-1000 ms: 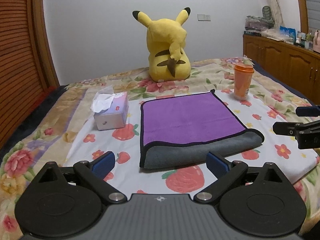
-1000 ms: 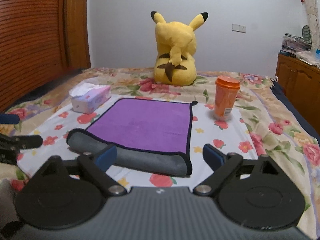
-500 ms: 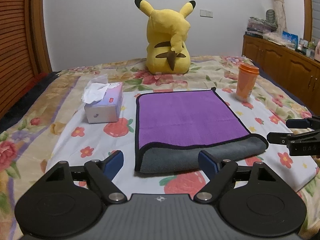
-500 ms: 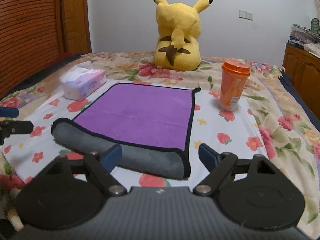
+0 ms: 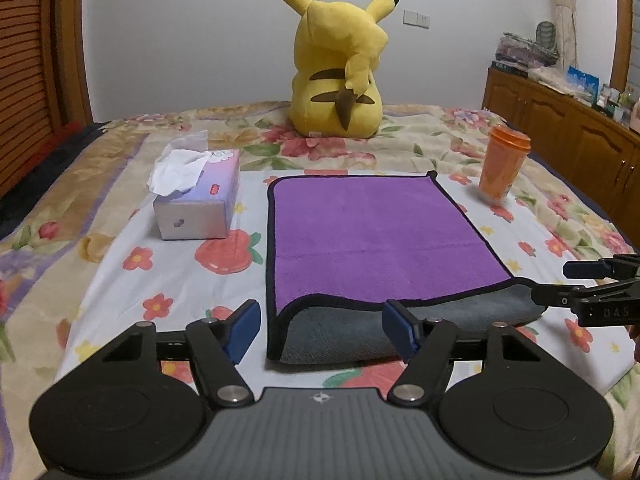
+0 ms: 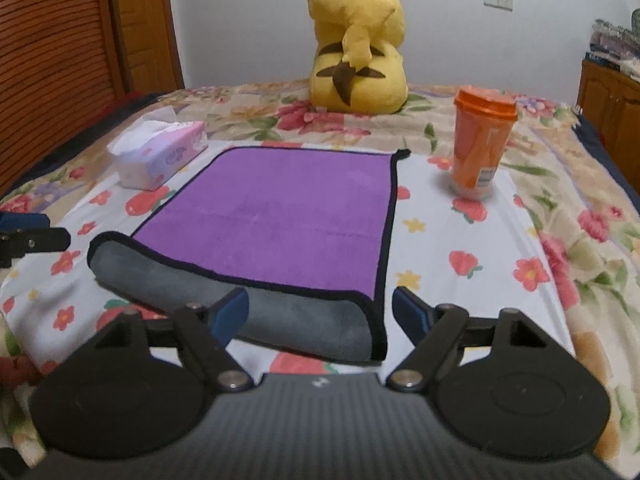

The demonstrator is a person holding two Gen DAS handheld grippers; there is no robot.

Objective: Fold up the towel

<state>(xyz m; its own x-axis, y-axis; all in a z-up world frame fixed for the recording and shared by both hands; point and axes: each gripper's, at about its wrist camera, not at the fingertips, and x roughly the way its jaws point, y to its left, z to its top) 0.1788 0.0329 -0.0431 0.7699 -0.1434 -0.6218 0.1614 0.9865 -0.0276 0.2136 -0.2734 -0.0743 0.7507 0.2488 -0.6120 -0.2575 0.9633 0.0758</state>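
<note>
Both the left gripper (image 5: pixel 320 330) and right gripper (image 6: pixel 320 314) hung open at lower frame, straddling the towel's (image 5: pixel 380 232) near corners, apparently to pinch them.

Black tongs (image 5: pixel 320 326), blue pads (image 5: pixel 245 330)

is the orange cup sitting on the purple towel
No, the orange cup stands on the bedsheet, apart from the purple towel.

The letters "DAS" stand in pale print on the black body of the right tongs (image 5: pixel 600 280). Printing on the lilac cardboard tissue box (image 6: pixel 160 156) and the orange plastic cup's label (image 6: pixel 482 144) is too blurred to read.
</note>
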